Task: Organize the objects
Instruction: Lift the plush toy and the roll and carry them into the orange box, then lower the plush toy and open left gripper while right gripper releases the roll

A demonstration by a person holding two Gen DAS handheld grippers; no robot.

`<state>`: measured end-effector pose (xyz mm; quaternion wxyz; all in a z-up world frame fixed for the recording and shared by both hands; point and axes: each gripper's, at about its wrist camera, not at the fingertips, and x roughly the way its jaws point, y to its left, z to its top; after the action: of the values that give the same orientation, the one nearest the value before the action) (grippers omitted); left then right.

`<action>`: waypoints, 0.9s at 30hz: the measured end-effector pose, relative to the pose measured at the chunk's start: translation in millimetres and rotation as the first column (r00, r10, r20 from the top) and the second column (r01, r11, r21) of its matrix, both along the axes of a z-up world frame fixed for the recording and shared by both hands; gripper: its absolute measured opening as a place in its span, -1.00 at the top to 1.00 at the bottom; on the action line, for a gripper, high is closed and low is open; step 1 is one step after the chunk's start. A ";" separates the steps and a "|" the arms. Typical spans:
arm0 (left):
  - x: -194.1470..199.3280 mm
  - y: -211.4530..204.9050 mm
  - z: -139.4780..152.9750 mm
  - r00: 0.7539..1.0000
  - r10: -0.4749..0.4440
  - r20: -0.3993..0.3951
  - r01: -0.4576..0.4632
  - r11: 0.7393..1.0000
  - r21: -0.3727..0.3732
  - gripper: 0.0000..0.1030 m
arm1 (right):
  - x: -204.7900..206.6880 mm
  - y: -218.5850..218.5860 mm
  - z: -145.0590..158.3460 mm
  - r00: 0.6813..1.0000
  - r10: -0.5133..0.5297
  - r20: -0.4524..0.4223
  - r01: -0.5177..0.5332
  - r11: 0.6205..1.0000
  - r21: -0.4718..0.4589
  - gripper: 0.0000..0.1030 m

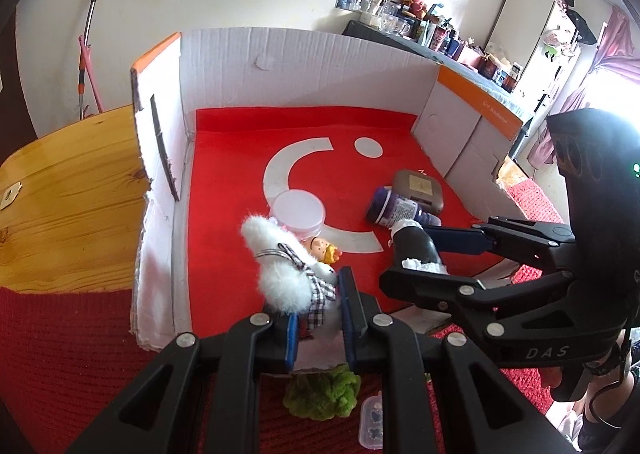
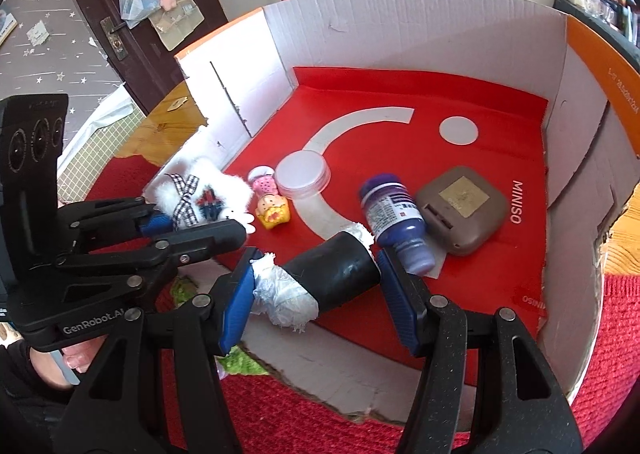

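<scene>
Red knitted cloth [image 2: 624, 334] covers the table under an open white cardboard box [image 1: 304, 66] with a red paper liner [image 2: 460, 106]. Over the box's near edge, the left gripper [image 1: 320, 318] is clamped on a fluffy white plush toy with a checked ribbon [image 1: 286, 274], and the right gripper [image 2: 316, 294] has its blue pads [image 2: 236, 310] pressed to both ends of a black cylinder stuffed with white tissue [image 2: 328, 278]. Only the left wrist view shows a green fuzzy toy [image 1: 320, 390] and a small clear plastic case [image 1: 370, 422] on the cloth below the gripper. The right wrist view alone reveals the liner's MINISO lettering. Inside the box, just beyond the cylinder, lie a purple bottle on its side [image 2: 394, 218] touching a brown rounded-square case [image 2: 460, 210], a translucent round lidded tub [image 2: 302, 174], and a small yellow-and-pink doll figure [image 2: 270, 202] beside the plush.
</scene>
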<state>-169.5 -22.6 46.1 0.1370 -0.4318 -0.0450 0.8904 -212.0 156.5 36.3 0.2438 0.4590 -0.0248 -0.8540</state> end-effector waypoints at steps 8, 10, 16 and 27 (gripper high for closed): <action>-8.5 8.4 -1.5 1.000 -0.017 0.006 0.017 1.000 0.003 0.65 | -2.8 8.5 1.5 0.999 -0.033 -0.016 0.034 0.999 0.025 -0.12; -12.3 8.2 -2.2 1.000 -0.013 0.010 0.013 1.000 0.013 0.65 | -3.1 8.7 3.0 0.999 -0.041 -0.033 0.042 0.998 0.050 -0.12; -22.5 9.1 -4.6 1.000 0.010 0.003 -0.010 1.000 0.017 0.65 | -5.6 8.4 1.6 0.998 -0.047 -0.048 0.051 0.996 0.078 -0.12; -24.6 7.7 -15.1 1.000 0.012 0.023 -0.012 1.000 0.000 0.64 | -3.7 6.9 -5.7 0.998 -0.029 -0.049 0.034 0.994 0.101 -0.12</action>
<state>-194.1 -14.9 31.0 0.1312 -0.4417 -0.0492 0.8862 -215.8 163.3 30.5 0.2071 0.4501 0.0173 -0.8685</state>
